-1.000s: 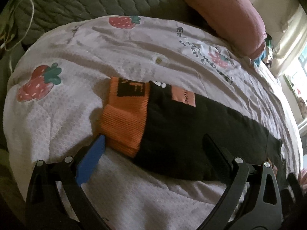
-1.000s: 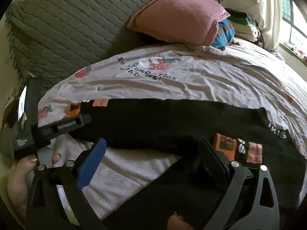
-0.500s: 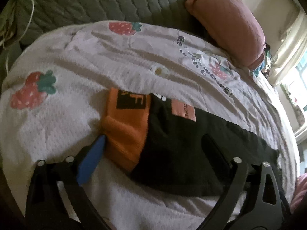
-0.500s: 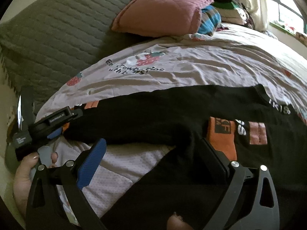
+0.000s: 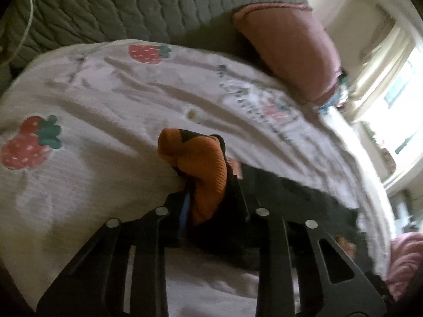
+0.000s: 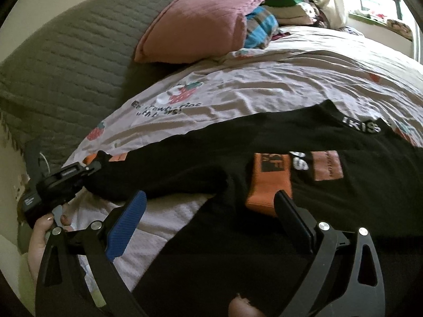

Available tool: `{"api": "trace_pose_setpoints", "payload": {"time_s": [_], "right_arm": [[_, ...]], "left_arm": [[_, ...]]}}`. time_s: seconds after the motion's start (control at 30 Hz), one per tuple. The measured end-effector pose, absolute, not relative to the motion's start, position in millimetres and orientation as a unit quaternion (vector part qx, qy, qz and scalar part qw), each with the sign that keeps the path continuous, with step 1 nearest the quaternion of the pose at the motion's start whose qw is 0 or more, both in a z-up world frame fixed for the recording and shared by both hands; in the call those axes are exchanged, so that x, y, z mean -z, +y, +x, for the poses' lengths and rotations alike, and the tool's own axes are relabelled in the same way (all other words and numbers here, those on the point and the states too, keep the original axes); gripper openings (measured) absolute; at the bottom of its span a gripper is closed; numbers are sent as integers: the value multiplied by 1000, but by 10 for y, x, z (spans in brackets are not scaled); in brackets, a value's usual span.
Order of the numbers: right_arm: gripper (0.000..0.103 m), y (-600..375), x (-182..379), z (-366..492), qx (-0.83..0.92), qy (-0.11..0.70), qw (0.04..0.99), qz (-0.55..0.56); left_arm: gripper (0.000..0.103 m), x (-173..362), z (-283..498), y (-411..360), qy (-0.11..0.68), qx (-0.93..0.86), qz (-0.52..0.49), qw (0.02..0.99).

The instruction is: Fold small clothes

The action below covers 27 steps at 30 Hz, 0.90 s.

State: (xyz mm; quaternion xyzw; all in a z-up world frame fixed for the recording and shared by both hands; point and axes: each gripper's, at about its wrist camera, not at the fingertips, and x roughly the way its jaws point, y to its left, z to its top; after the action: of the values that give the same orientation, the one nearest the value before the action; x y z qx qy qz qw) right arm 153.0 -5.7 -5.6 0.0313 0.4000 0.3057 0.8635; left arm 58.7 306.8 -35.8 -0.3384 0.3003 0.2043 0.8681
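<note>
**Left fingers close on orange cuff; right fingers spread over the other cuff**

The left gripper (image 5: 208,185) is closing, and the orange cuff (image 5: 203,169) of the black garment (image 6: 264,163) is bunched between its fingers (image 5: 185,206), pinched and lifted off the bed (image 5: 92,158). A second ago that gripper stood wide open with the cuff lying flat on the strawberry-print quilt (image 6: 264,84); now the cuff is crumpled up into a hump. The grasp on this end looks made, though the jaws may not be done tightening.

The right gripper (image 6: 208,216) is spread wide, nothing between its fingers. Its dark finger sits just beside the second orange cuff (image 6: 269,182), which lies flat on the black fabric; the blue finger (image 6: 127,222) hangs over bare quilt. It has slid closer to that cuff than a second ago.

The garment is stretched long across the bed, one end in the left fingers, the other end spread in front of the right gripper. A pink pillow (image 6: 195,23) and stacked clothes (image 6: 285,8) sit well apart, behind.

Judgement: fold step only starting; the right side probably needs its own pinch before anything gets carried over. Risk: the thick ribbed cuff slipping from a partial pinch.
</note>
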Motion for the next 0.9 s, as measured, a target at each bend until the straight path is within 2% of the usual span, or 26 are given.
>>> {"api": "trace_pose_setpoints", "payload": {"time_s": [0.33,0.9], "right_arm": [[96,-506,-93,1551,-280,386,876,73],[96,-1194,-306,1501,-246,354,893,126]], "left_arm": [[17,2,623,2736,266,-146,-327,895],[16,-468,903,1991,265,-73,-267,924]]}}
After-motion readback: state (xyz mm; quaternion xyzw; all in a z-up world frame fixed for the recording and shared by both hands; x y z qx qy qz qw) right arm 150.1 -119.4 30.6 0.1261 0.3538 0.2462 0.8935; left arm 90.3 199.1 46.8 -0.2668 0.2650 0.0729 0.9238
